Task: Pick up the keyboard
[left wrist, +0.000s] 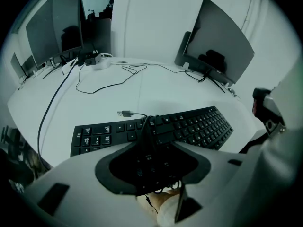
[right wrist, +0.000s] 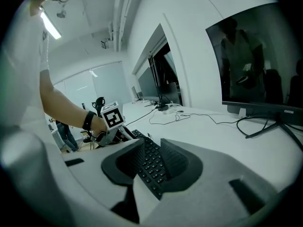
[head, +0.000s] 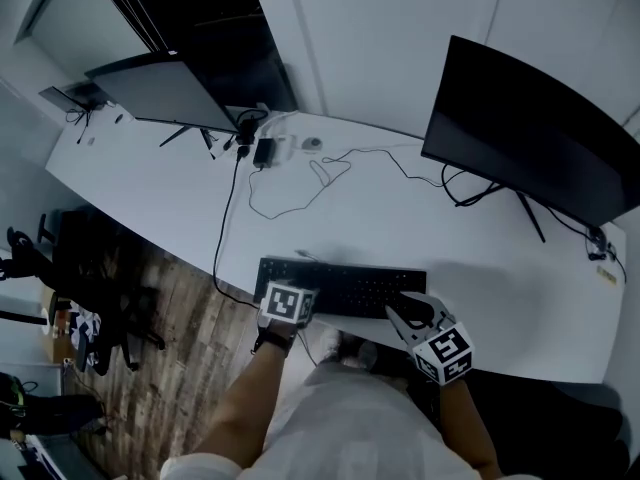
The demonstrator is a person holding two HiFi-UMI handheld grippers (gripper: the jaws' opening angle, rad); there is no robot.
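A black keyboard lies along the near edge of the white desk, its cable wound round its middle and the USB plug sticking out behind. My left gripper points steeply down over the keyboard's left part. In the left gripper view its jaws stand wide apart, with the near edge and the wound cable between them and no pad pressing. My right gripper is at the keyboard's right end. In the right gripper view that gripper is shut on the thin end of the keyboard.
A large dark monitor stands at the back right, and a second one at the back left. Loose cables and an adapter lie mid-desk. Office chairs stand on the wooden floor beyond the desk's left edge.
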